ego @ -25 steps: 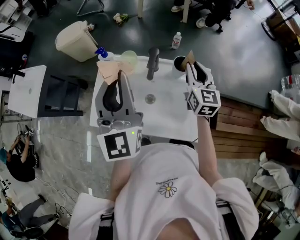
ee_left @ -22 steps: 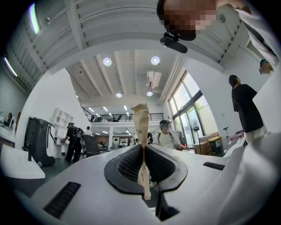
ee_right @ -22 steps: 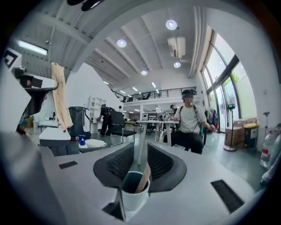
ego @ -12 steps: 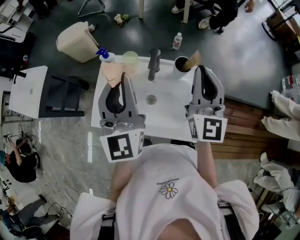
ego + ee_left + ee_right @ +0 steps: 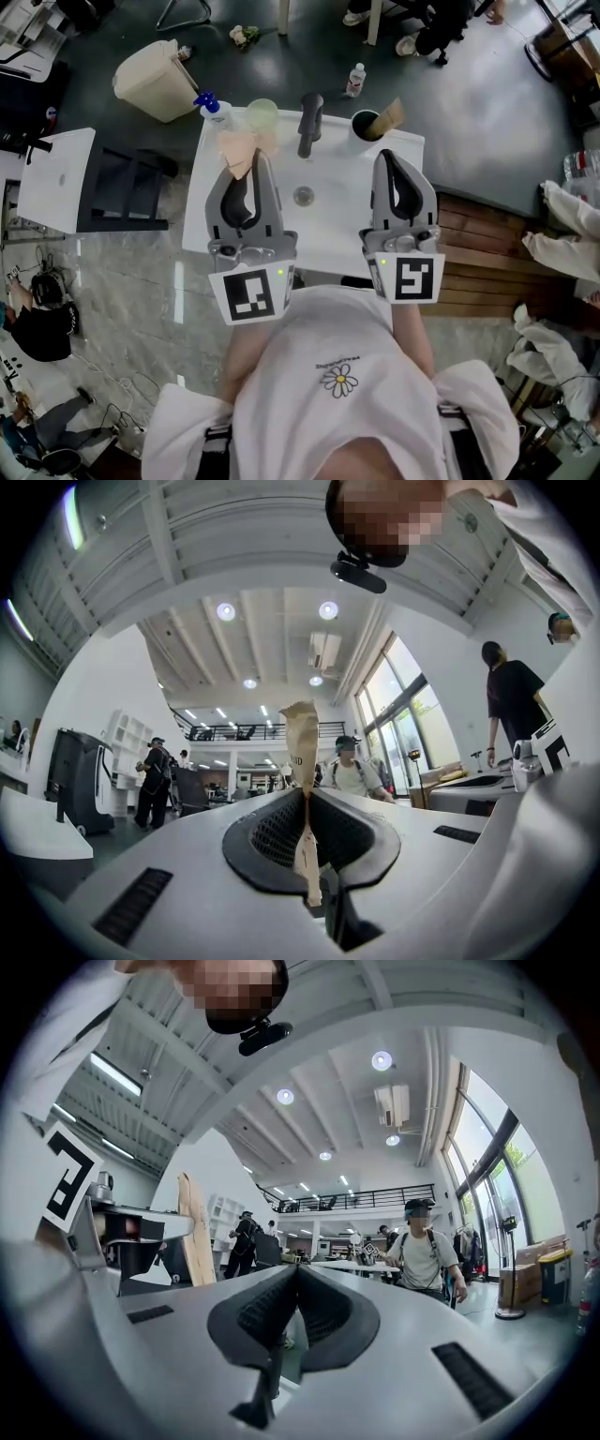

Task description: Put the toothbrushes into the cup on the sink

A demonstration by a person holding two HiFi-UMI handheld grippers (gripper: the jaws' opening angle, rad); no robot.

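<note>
Left tongs (image 5: 249,161) clench a paper-wrapped toothbrush (image 5: 236,148) over the sink's (image 5: 337,225) far left. Right tongs (image 5: 388,159) are closed, empty. A second toothbrush (image 5: 390,116) (tan wrapper) stands in the cup (image 5: 361,127), far right.

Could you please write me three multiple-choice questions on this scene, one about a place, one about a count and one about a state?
1. Where does the dark cup stand in the head view?
A. on the back rim of the sink, right of the faucet
B. on that rim, left of the faucet
C. on the floor

2. How many wrapped toothbrushes are in that cup?
A. none
B. one
C. three

3. What state is the left gripper in?
A. open and empty
B. shut on the faucet
C. shut on a paper-wrapped toothbrush

Answers:
1 A: the cup sits at the back corner, beside the faucet.
2 B: a single tan-wrapped brush leans out of it.
3 C: the left gripper view shows the jaws pinching the paper wrapper.
</note>
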